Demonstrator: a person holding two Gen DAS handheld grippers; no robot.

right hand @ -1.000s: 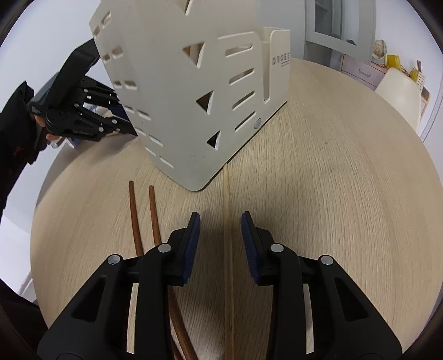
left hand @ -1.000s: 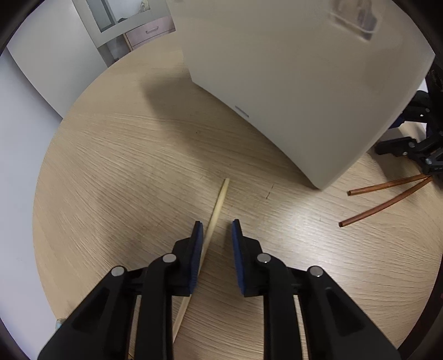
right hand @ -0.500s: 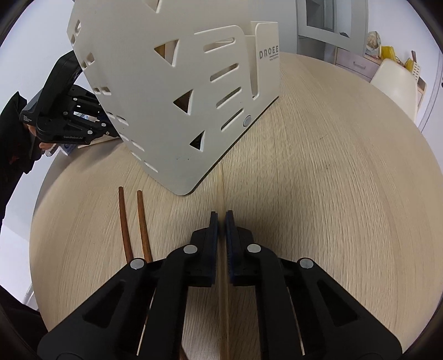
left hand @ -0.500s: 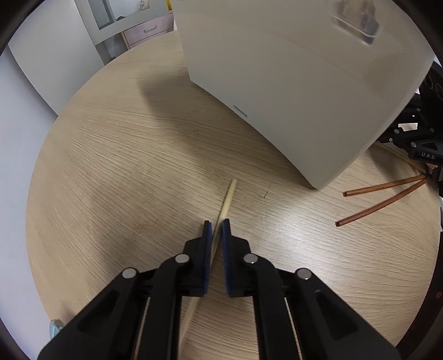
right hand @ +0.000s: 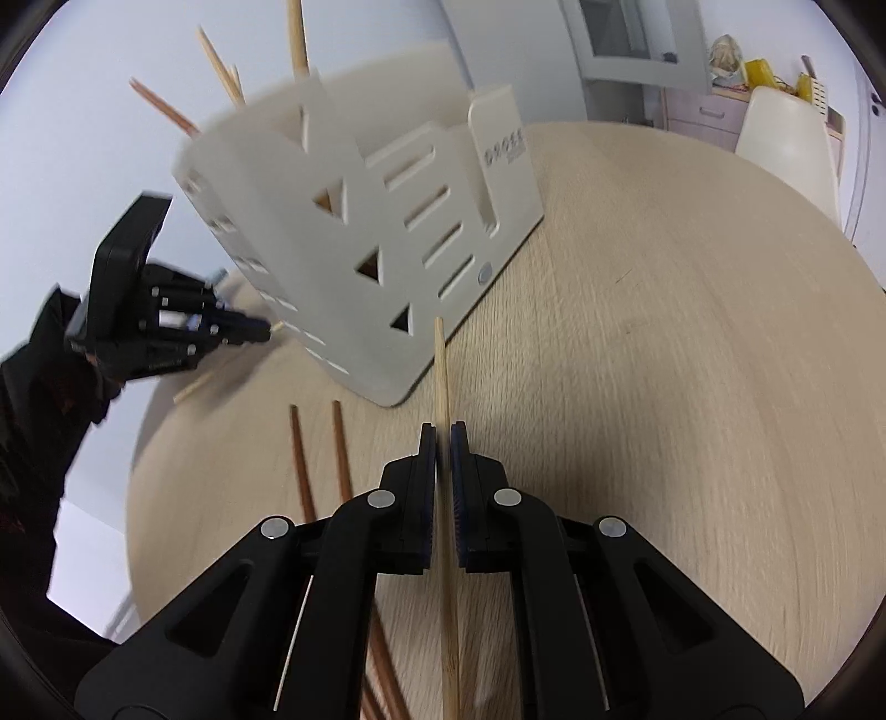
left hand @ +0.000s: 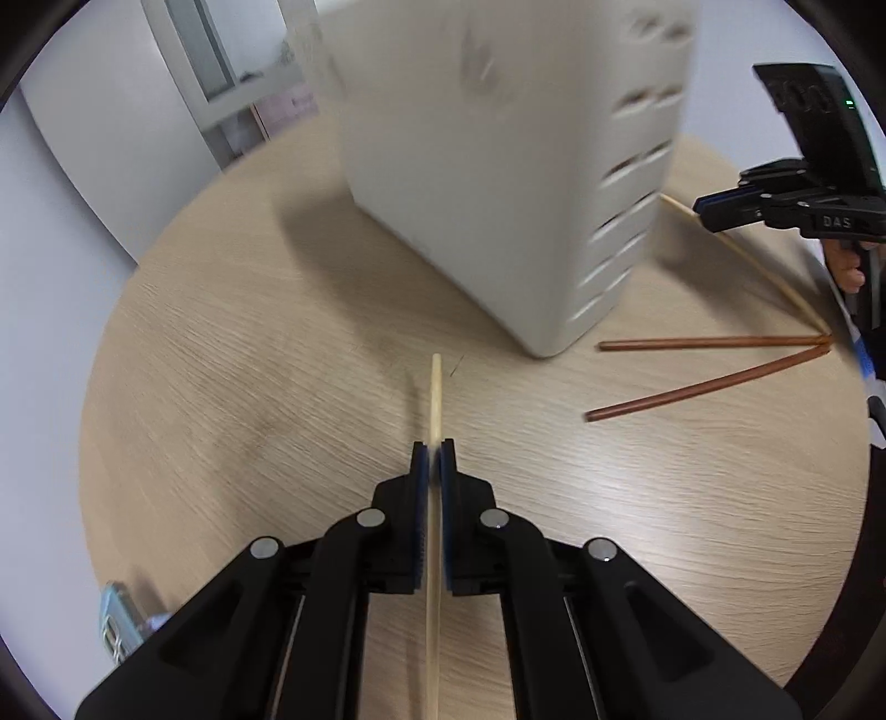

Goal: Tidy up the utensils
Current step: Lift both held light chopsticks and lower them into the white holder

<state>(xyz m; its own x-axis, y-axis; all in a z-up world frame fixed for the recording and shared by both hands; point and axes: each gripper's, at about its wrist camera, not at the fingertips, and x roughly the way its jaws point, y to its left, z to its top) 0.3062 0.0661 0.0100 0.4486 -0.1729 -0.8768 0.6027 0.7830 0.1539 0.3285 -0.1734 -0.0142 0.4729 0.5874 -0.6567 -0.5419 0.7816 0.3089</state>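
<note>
So in the left wrist view, the left gripper [left hand: 433, 450] has its jaws pinched nearly together on a pale wooden chopstick [left hand: 435, 399], which sticks out ahead toward 12 o'clock and also runs back between the fingers to the bottom edge. Up ahead the white utensil holder [left hand: 498, 183] stands on the round wooden table [left hand: 221, 399], pretty blurry. Off around 2 to 3 o'clock two reddish-brown chopsticks [left hand: 709, 365] lie flat on the table, meeting in a V at their far ends, just beside the holder's near corner. At about 2 o'clock the right gripper [left hand: 720, 207] shows up clamped on another pale chopstick [left hand: 775, 277] that slants down to the table. Over in the right wrist view, that right gripper [right hand: 443, 435] is likewise squeezed tight on its pale stick [right hand: 441, 376], the tip pointing at 12 o'clock, close to the holder's [right hand: 387, 249] near corner. The holder has several sticks [right hand: 296, 39] poking out of its top. The two brown chopsticks [right hand: 321, 459] lie at about 10 o'clock from the jaws, roughly side by side. The left gripper [right hand: 260, 331] sits at 9 o'clock beside the holder, with its pale stick [right hand: 194, 387] poking out either side of the fingers.
</note>
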